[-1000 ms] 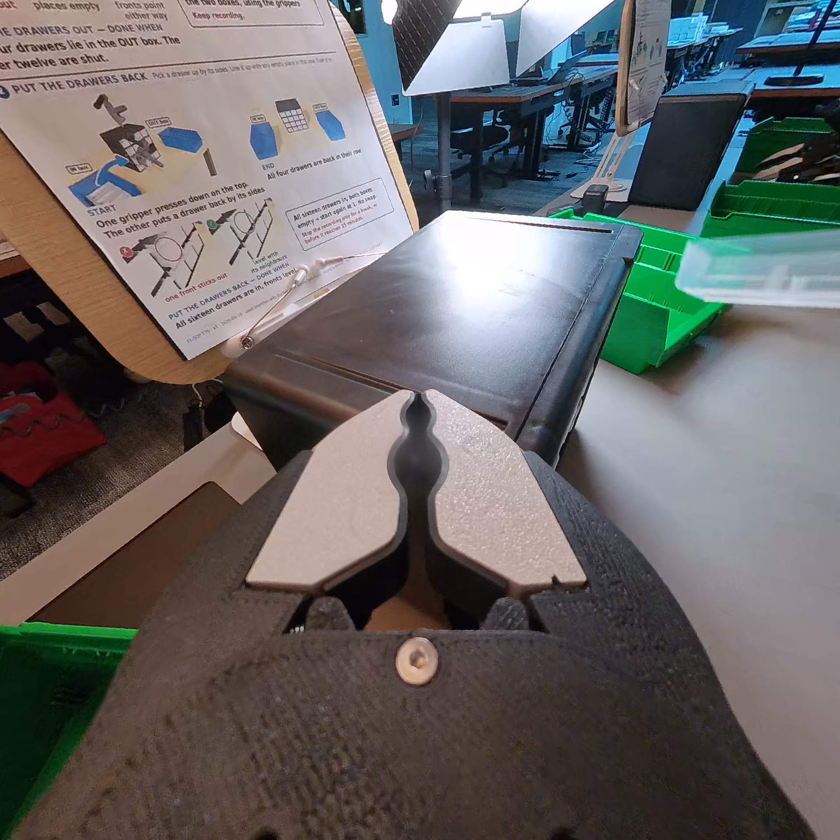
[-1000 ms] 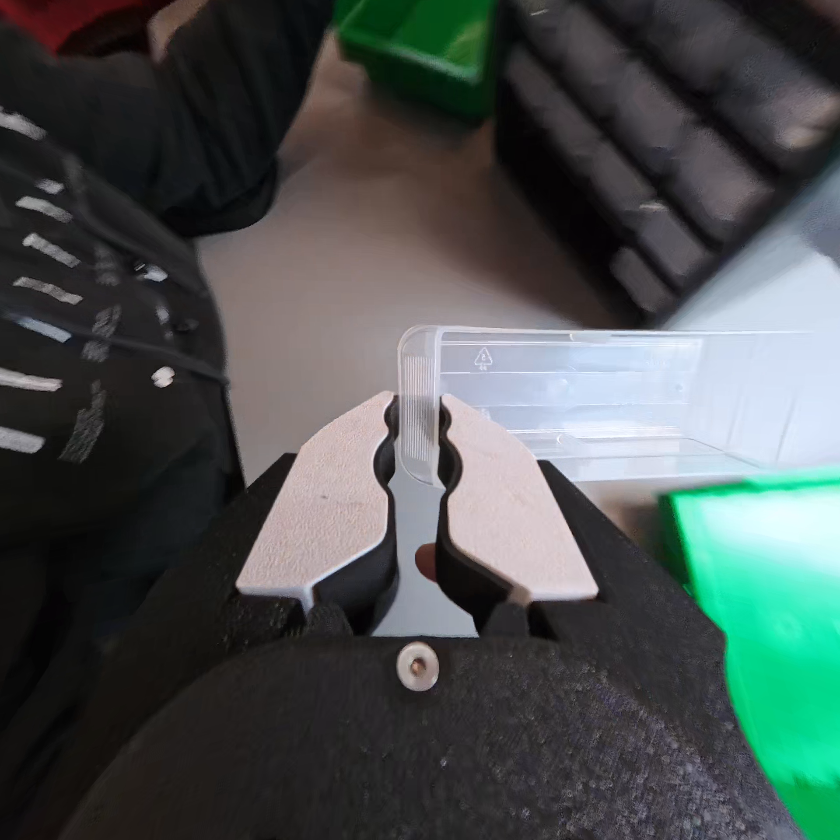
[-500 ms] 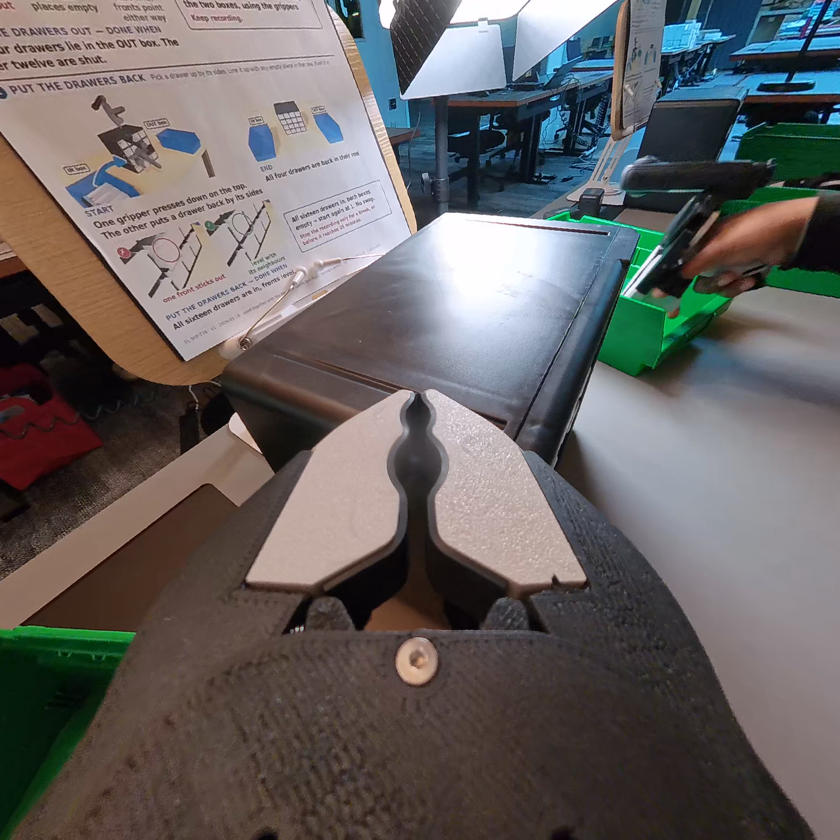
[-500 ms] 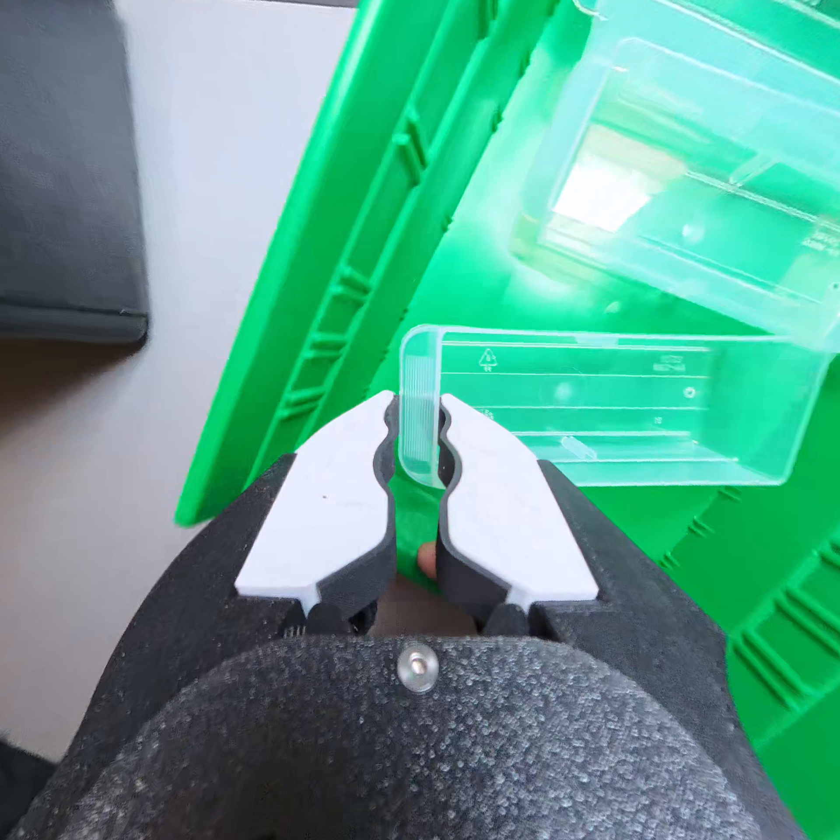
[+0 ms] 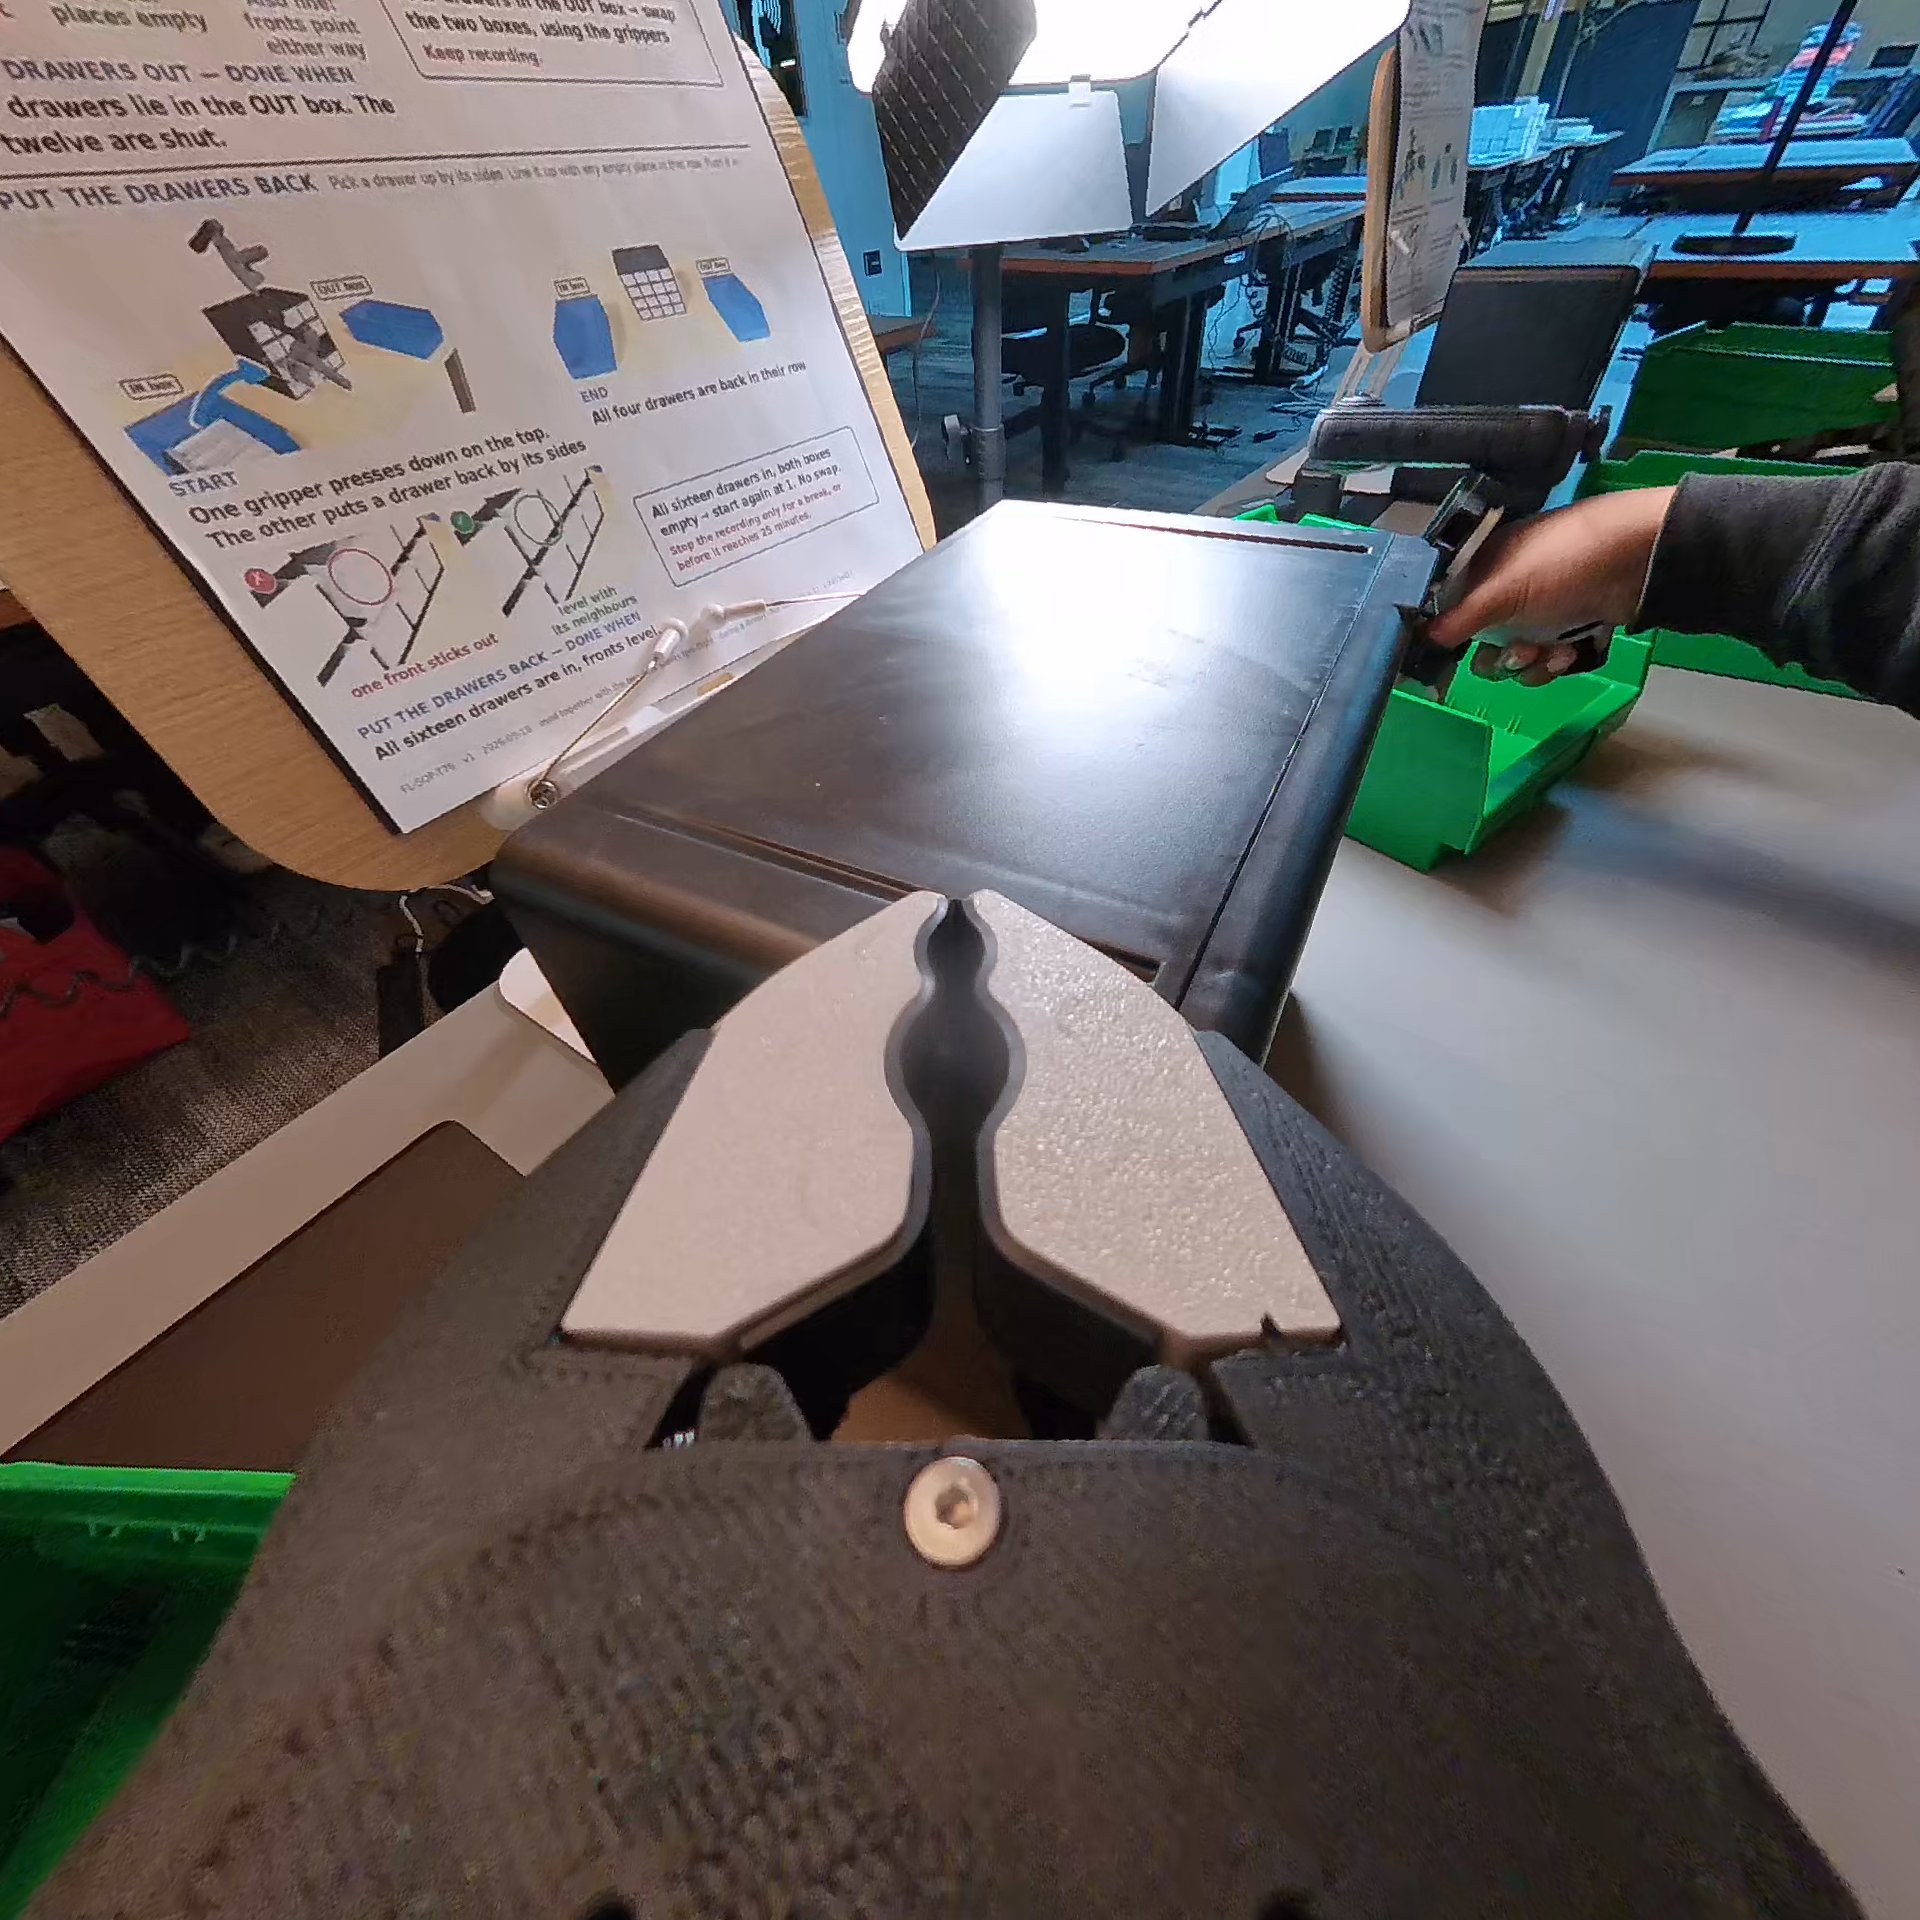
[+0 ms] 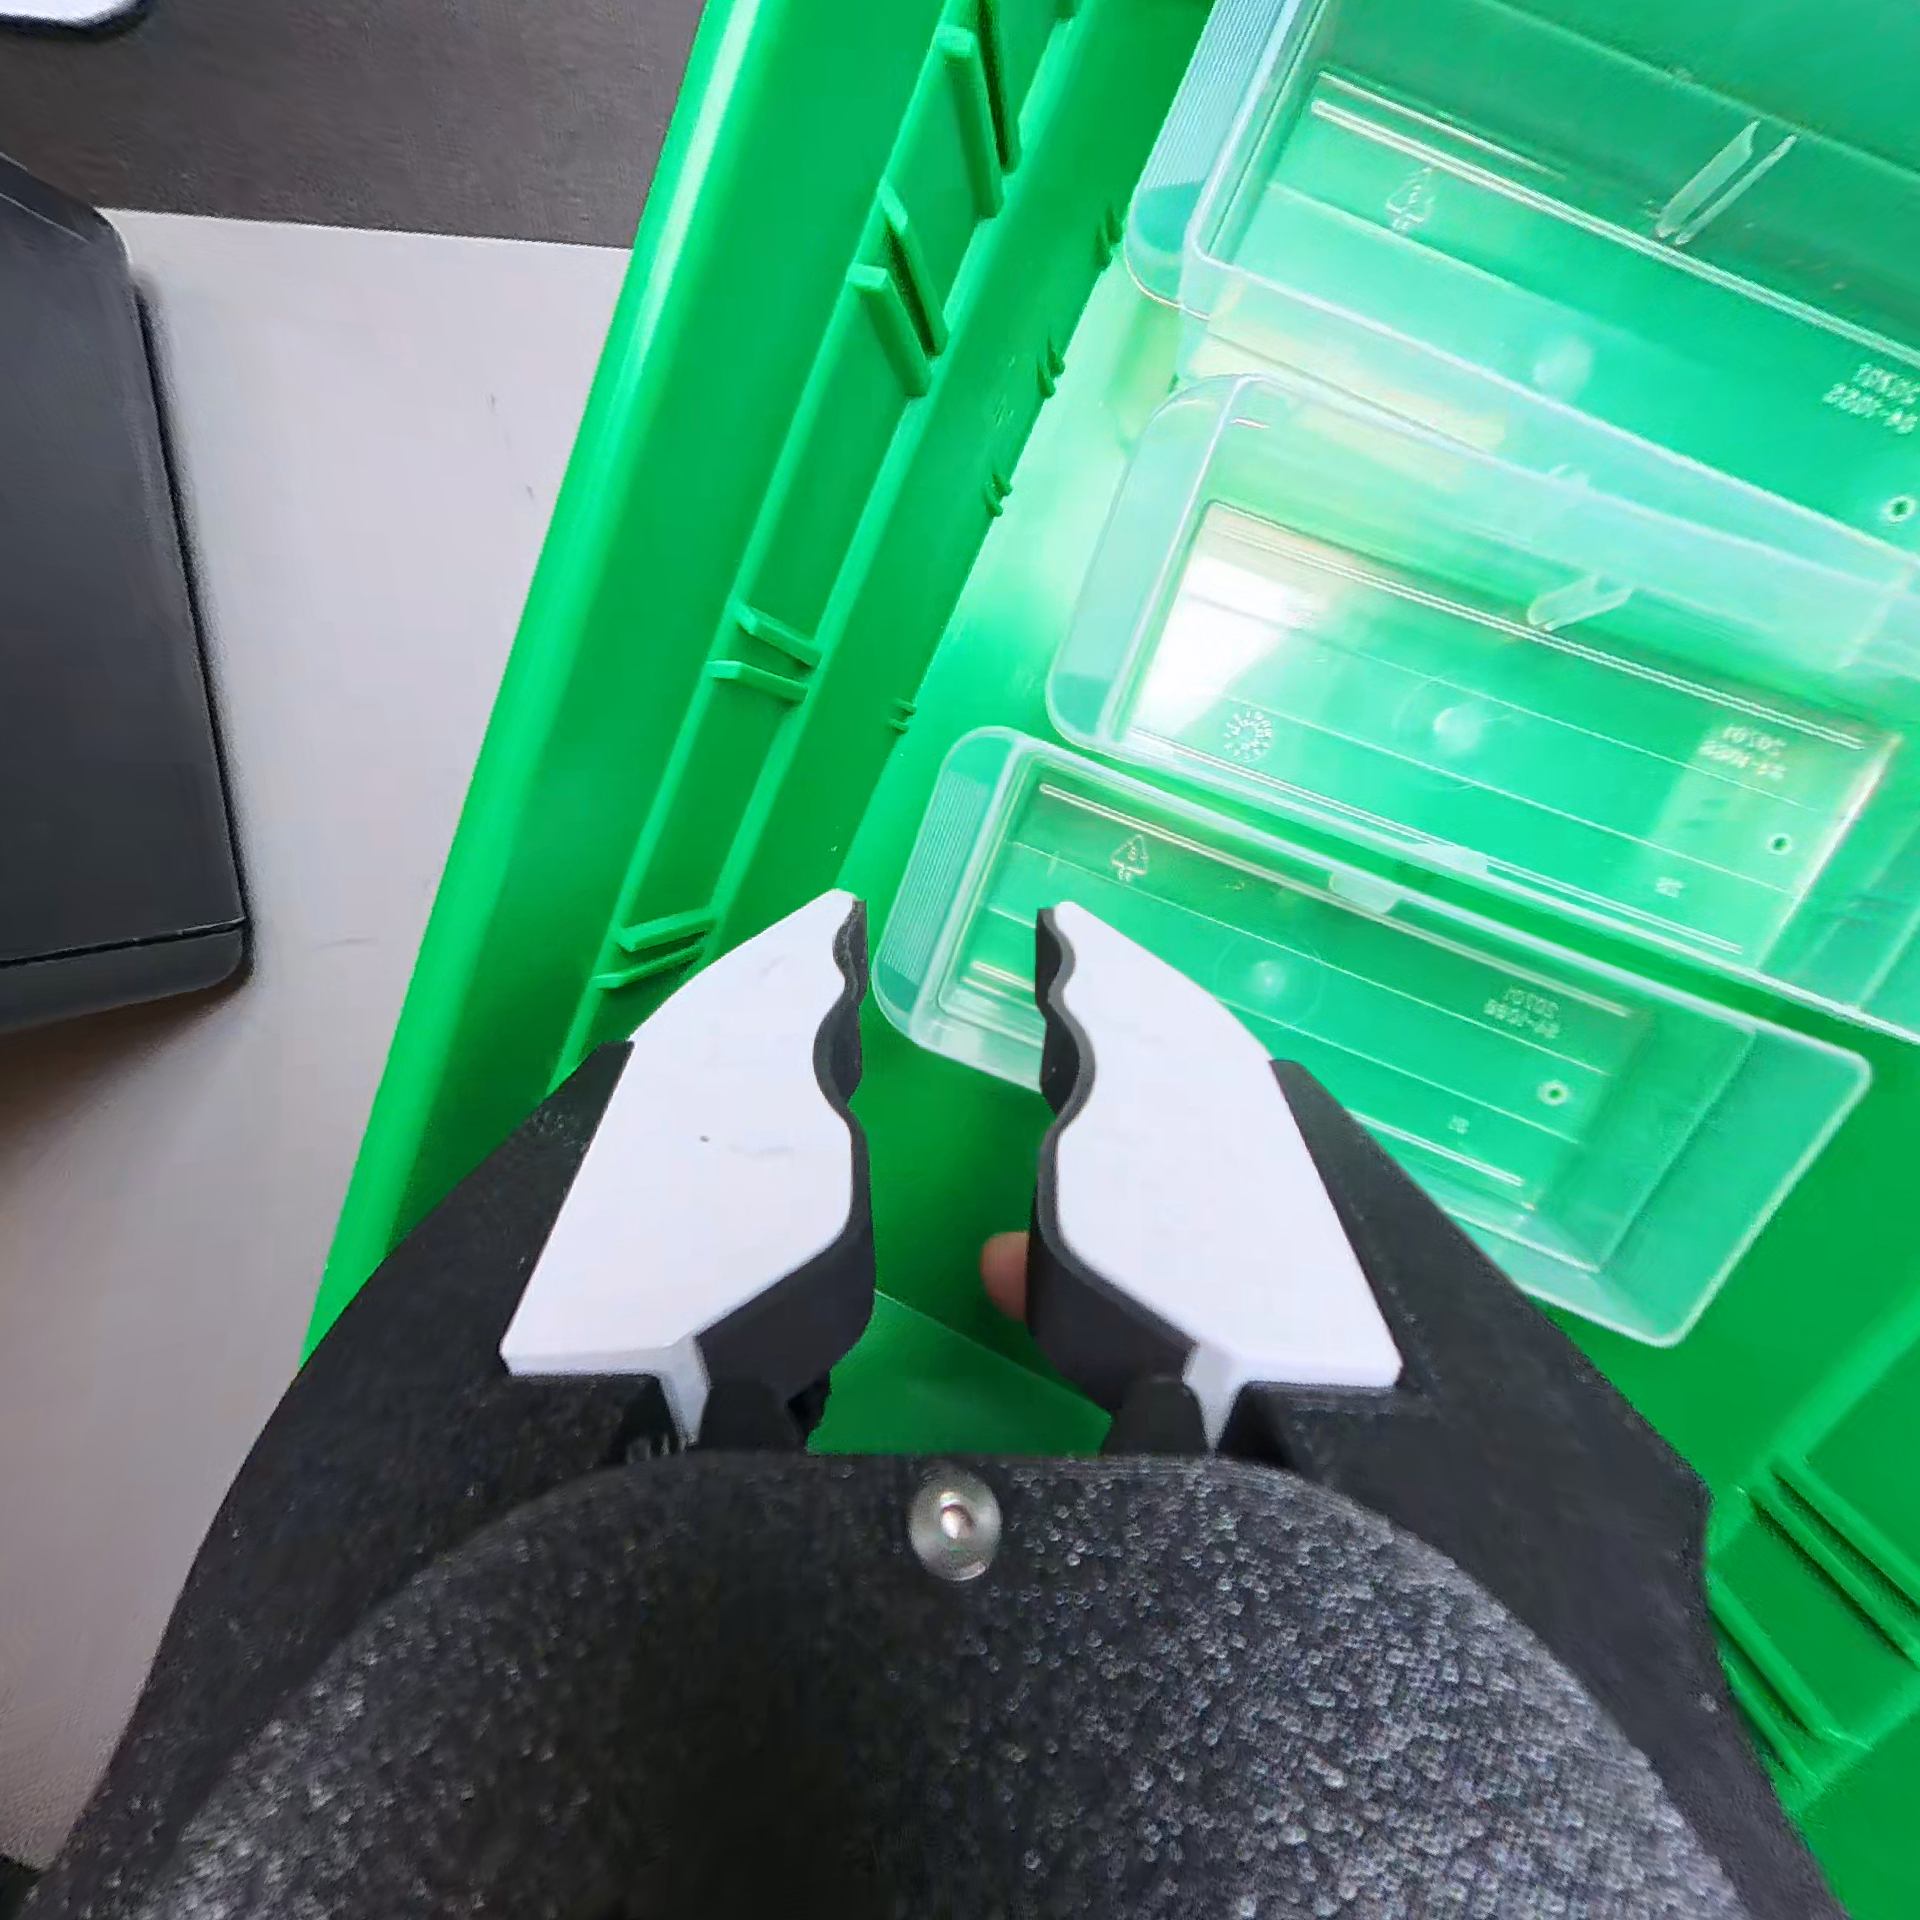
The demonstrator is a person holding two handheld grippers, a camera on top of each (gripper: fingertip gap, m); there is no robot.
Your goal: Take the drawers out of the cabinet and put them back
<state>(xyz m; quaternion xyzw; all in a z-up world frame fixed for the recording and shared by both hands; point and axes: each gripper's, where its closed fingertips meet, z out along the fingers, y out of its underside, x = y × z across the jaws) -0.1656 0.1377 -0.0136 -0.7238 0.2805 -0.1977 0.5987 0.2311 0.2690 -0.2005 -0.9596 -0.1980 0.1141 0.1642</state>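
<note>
My left gripper (image 5: 956,909) is shut and empty, its tips resting at the near end of the black cabinet's top (image 5: 997,686). My right gripper (image 6: 951,914) is open above a green bin (image 6: 727,582). A clear drawer (image 6: 1351,1049) lies in the bin just beyond its tips, free of the fingers. Two more clear drawers (image 6: 1496,665) (image 6: 1558,229) lie beside it farther in. In the left wrist view the right gripper (image 5: 1455,582), held by a hand, is over the green bin (image 5: 1496,748) past the cabinet.
An instruction board (image 5: 416,416) leans left of the cabinet. Another green bin (image 5: 94,1621) sits at the lower left. More green bins (image 5: 1766,384) stand at the far right. The grey tabletop (image 5: 1621,1143) stretches right of the cabinet. The cabinet's corner (image 6: 94,644) shows left of the bin.
My right gripper carried the clear drawer from in front of the cabinet over to the green bin, then opened and let it go in the bin. My left gripper stayed still.
</note>
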